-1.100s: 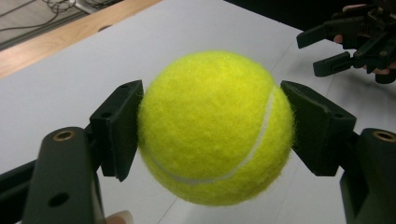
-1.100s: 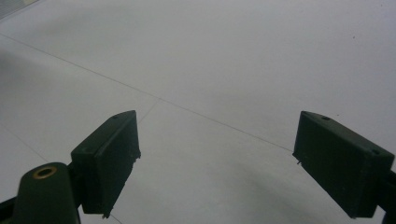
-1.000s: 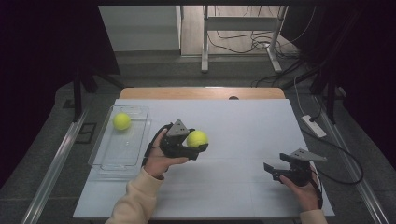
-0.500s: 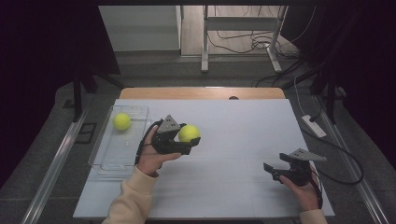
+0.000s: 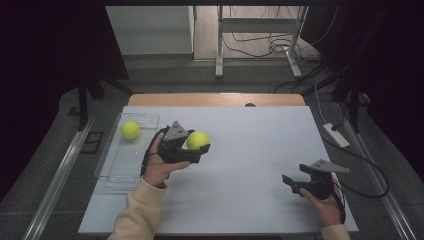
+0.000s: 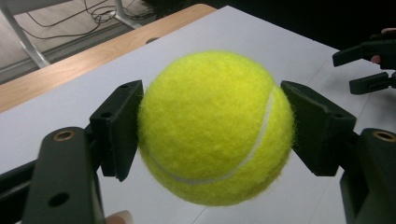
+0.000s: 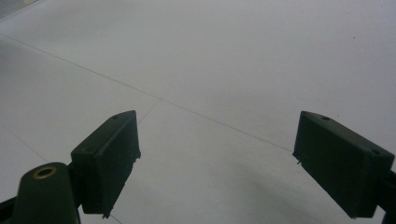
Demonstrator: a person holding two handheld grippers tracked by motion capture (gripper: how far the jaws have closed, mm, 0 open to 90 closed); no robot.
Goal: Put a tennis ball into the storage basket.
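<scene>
My left gripper [image 5: 199, 145] is shut on a yellow tennis ball [image 5: 198, 140], held above the white table [image 5: 240, 150] left of centre. In the left gripper view the ball [image 6: 212, 128] sits squeezed between both black pads [image 6: 119, 126], lifted off the surface. A second tennis ball [image 5: 130, 130] lies at the far end of a clear plastic tray [image 5: 120, 165] by the table's left edge. My right gripper [image 5: 288, 182] rests low near the front right, jaws open; in the right gripper view its fingers [image 7: 109, 158] stand wide apart over bare tabletop with nothing between them [image 7: 217, 163].
A wooden strip [image 5: 215, 100] borders the table's far edge. A white power strip [image 5: 336, 135] and cables lie on the floor to the right. Metal frame legs [image 5: 219, 40] stand beyond the table. The right gripper shows far off in the left gripper view [image 6: 369, 63].
My left gripper has carried the tennis ball slightly to the left, toward the tray. The right gripper has kept still.
</scene>
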